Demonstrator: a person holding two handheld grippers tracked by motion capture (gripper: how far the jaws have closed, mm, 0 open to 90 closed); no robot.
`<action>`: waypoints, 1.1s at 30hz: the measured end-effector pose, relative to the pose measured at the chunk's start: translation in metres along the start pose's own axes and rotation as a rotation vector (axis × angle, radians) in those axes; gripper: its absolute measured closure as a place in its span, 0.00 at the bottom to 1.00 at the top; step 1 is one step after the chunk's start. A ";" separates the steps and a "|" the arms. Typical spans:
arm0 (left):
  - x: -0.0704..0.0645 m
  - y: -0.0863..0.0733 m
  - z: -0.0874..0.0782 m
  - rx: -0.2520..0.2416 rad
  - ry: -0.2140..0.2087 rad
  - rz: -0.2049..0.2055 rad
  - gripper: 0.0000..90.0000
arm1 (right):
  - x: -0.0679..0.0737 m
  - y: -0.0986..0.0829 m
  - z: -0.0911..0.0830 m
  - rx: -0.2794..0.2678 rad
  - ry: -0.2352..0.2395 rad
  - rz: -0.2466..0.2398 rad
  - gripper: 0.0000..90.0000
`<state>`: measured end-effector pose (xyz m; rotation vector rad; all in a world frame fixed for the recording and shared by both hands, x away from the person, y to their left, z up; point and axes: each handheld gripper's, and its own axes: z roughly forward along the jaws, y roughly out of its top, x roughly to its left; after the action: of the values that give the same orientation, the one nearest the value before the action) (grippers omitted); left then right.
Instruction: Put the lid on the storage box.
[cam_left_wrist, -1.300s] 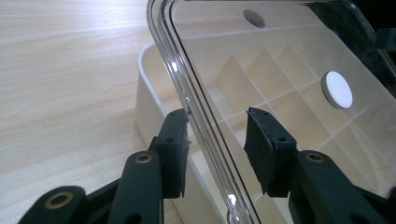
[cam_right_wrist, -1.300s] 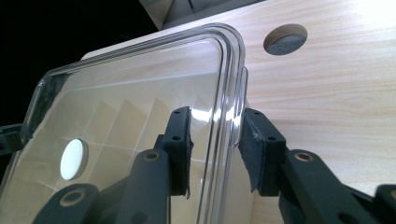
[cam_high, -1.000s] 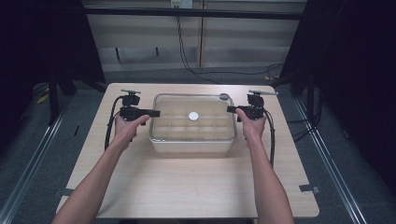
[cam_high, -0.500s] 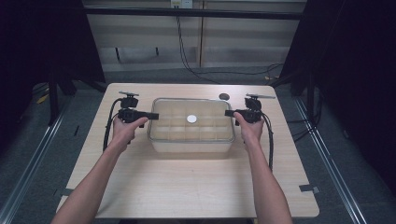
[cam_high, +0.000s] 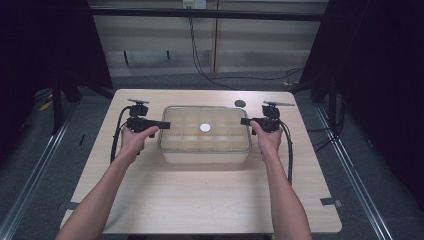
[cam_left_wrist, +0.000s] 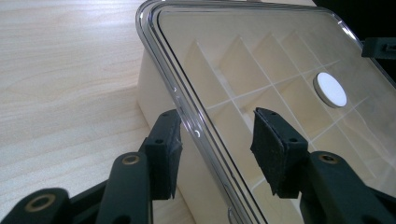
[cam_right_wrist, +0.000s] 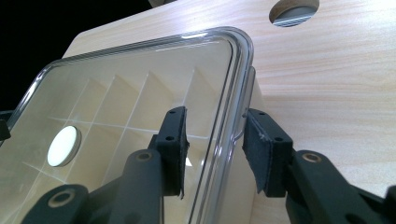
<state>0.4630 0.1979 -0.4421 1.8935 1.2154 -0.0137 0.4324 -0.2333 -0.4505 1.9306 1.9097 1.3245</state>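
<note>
High view: clear lidded organizer box (cam_high: 205, 135) sits mid-counter (cam_high: 200, 200), slightly toward the far side, with a white disc (cam_high: 205, 128) at the lid's centre. Left gripper (cam_high: 162, 124) is at the box's left short edge, right gripper (cam_high: 245, 121) at its right short edge, a hand behind each; cables trail back along both forearms. A round grommet hole (cam_high: 240, 103) lies in the counter beyond the box's far right corner. Left gripper view: jaws spread, straddling the lid rim (cam_left_wrist: 187, 116), one pad outside the box wall, one over the lid; a gap shows on both sides, no contact visible. Divider grid (cam_left_wrist: 261, 88) shows through the lid. Right gripper view: same setup, jaws spread astride the rim (cam_right_wrist: 233, 116); outer pad looks just beside the wall, and I cannot tell whether it touches.
</note>
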 end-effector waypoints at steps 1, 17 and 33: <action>0.000 0.000 0.000 -0.002 -0.002 -0.003 0.58 | 0.000 0.000 0.000 -0.004 -0.003 -0.006 0.67; -0.009 -0.002 -0.025 -0.041 0.034 0.042 0.34 | 0.007 -0.002 -0.032 -0.060 -0.015 -0.102 0.37; -0.028 -0.045 -0.072 -0.101 0.052 0.159 0.41 | 0.033 -0.048 -0.083 -0.114 0.066 -0.244 0.37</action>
<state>0.3855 0.2320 -0.4137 1.9060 1.0762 0.1806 0.3377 -0.2354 -0.4144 1.5623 1.9763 1.4050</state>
